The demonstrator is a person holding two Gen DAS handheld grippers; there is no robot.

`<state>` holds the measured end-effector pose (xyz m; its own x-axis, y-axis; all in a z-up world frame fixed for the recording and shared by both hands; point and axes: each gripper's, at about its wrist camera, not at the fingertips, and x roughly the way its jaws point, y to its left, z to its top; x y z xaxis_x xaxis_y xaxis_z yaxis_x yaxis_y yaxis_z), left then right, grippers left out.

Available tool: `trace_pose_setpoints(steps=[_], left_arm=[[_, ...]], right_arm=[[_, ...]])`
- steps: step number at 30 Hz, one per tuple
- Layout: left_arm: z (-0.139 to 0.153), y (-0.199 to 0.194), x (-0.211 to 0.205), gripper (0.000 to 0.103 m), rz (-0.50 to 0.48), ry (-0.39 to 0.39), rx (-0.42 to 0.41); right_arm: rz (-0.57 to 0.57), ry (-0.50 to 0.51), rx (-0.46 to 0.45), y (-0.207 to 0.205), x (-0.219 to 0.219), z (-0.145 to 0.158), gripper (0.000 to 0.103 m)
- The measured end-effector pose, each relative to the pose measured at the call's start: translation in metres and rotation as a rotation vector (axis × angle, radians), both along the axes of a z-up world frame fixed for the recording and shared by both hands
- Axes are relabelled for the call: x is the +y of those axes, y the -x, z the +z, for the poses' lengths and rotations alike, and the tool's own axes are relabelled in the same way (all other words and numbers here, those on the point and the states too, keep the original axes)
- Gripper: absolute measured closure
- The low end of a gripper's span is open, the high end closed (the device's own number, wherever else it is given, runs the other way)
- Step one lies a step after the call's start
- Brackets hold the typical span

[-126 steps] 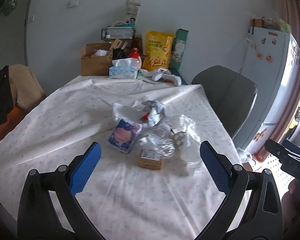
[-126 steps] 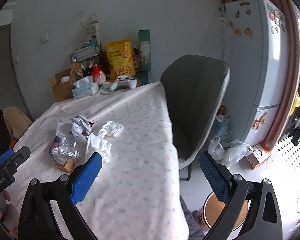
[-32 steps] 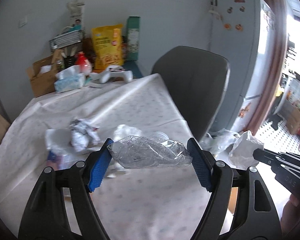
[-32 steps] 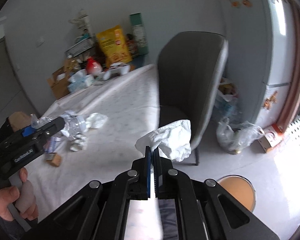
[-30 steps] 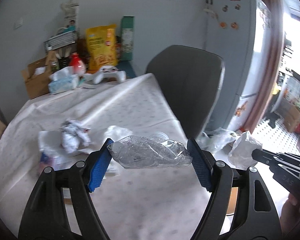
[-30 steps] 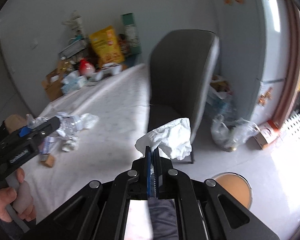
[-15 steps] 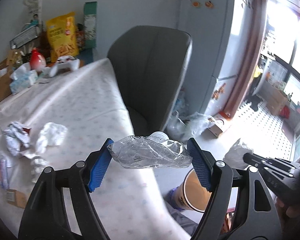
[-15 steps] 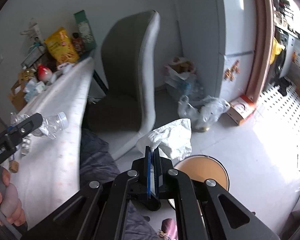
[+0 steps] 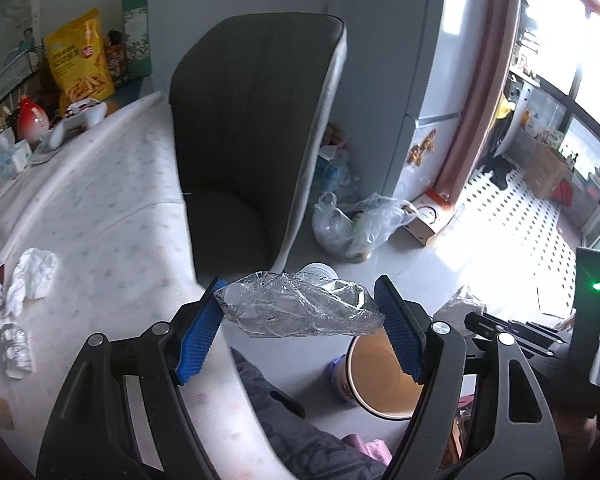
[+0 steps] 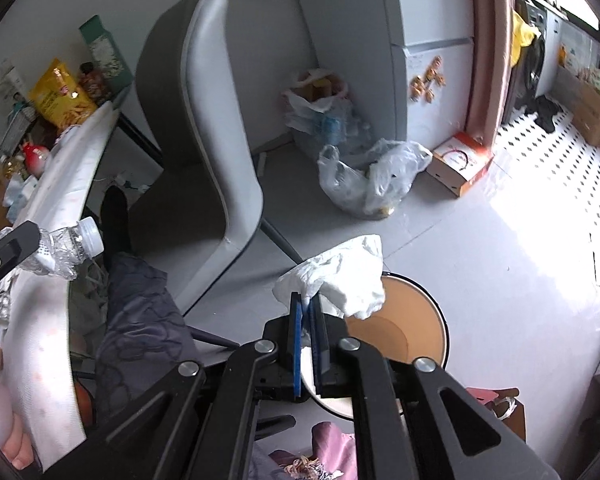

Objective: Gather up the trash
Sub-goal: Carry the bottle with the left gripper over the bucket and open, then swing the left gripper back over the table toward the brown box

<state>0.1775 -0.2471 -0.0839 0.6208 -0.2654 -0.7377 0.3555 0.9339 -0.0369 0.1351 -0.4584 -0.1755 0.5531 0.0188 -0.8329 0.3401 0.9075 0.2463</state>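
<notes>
The right claw [image 10: 308,316] pinches a crumpled white tissue [image 10: 340,276] by its lower edge; the blue pads stand almost together, just starting to part, with the tissue still between them. The tissue hangs directly over the open mouth of the tan-lined trash bin [image 10: 416,320], which stands on the floor below (its dark rim shows around the wad).

The left claw [image 9: 300,324] is spread wide but filled: a crushed clear plastic bottle [image 9: 300,308] lies crosswise between its blue pads, each end pressed against a pad, the white cap [image 9: 318,269] pointing away. It hangs past the edge of the worktop [image 9: 100,208], with the trash bin [image 9: 376,376] low to the right, partly behind the right finger.

On the patterned cloth of the worktop, more trash lies at the left: a white tissue wad [image 9: 32,272] and a crumpled foil scrap [image 9: 16,344].

Farther off stands a grey chair [image 9: 252,128], drawn up to the worktop. Behind it, plastic bags [image 9: 356,224] sit on the floor near a small cardboard box [image 9: 428,220] and the refrigerator [image 9: 432,80].
</notes>
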Motion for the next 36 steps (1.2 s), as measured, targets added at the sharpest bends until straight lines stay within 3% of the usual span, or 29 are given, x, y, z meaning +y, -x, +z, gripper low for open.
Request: trace_pose_setpoints(steps=[2,3,4,9,16,24,25,27,28,36], left_arm=[[-0.003,-0.001,-0.007,0.028,-0.01,-0.008,0.006],[-0.004,-0.002,-0.01,0.028,-0.014,-0.012,0.009],[-0.005,-0.002,-0.013,0.028,-0.019,-0.016,0.012],[-0.01,-0.002,-0.032,0.028,-0.055,-0.031,0.023],[-0.023,-0.001,-0.068,0.028,-0.129,-0.048,0.062],[-0.041,0.009,-0.13,0.028,-0.273,-0.05,0.149],[-0.044,0.01,-0.136,0.023,-0.296,-0.043,0.174],[-0.046,0.01,-0.141,0.008,-0.315,-0.026,0.198],[-0.044,0.011,-0.141,0.006,-0.318,-0.007,0.198],[-0.021,0.006,-0.113,0.006,-0.268,0.033,0.16]], right_arm=[[-0.019,-0.025,0.019,-0.002,-0.009,-0.01,0.082],[-0.03,-0.031,0.02,-0.001,-0.012,-0.012,0.062],[-0.045,-0.032,0.014,0.001,-0.016,-0.013,0.049],[-0.076,-0.048,0.008,0.007,-0.033,-0.016,0.047],[-0.191,-0.026,-0.035,0.035,-0.073,0.003,0.026],[-0.32,0.007,-0.093,0.067,-0.121,0.025,0.02],[-0.333,0.004,-0.097,0.07,-0.126,0.025,0.02],[-0.353,0.001,-0.098,0.074,-0.132,0.025,0.02],[-0.358,-0.002,-0.098,0.076,-0.135,0.025,0.02],[-0.332,-0.018,-0.1,0.072,-0.126,0.025,0.02]])
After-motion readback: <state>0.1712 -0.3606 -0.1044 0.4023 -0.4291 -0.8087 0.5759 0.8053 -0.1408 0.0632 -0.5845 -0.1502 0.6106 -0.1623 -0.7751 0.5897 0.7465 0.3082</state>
